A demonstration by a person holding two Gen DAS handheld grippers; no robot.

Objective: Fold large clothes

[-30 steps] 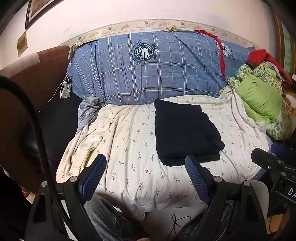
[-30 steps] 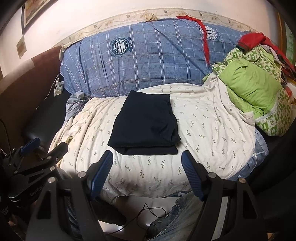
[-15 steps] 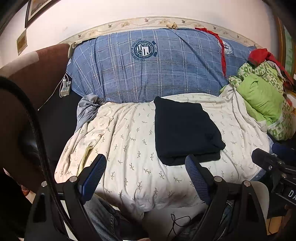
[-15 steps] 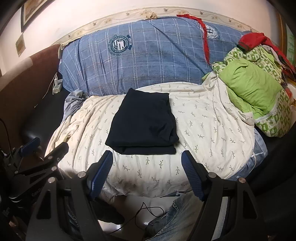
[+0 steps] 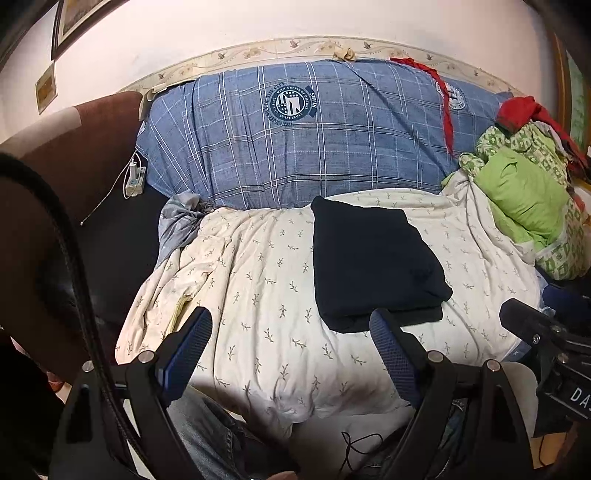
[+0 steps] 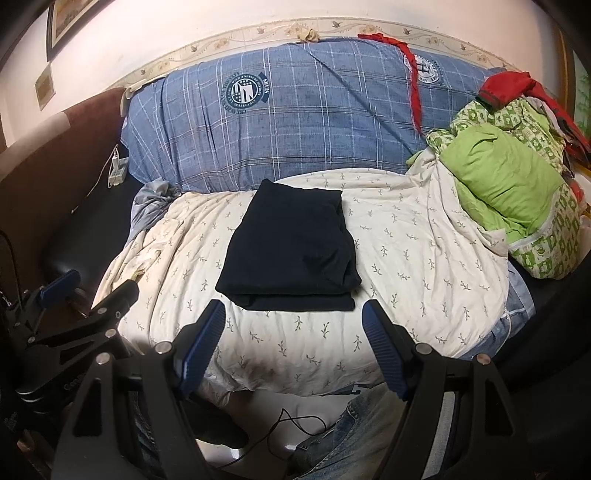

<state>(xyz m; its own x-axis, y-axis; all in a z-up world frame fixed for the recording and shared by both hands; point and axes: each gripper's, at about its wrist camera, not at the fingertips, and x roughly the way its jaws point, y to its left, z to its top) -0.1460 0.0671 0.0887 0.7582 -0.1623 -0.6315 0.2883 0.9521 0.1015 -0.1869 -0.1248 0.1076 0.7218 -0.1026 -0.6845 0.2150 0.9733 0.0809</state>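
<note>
Garment and tools unmoved since before

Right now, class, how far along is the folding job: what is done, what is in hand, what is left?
Done: the dark garment lies folded in a neat rectangle on the cream sheet. In hand: nothing; the left claw and right claw hang open, short of it. Left: possibly the green pile at the right, if it counts.

Pale wall, floral border, framed pictures
</note>
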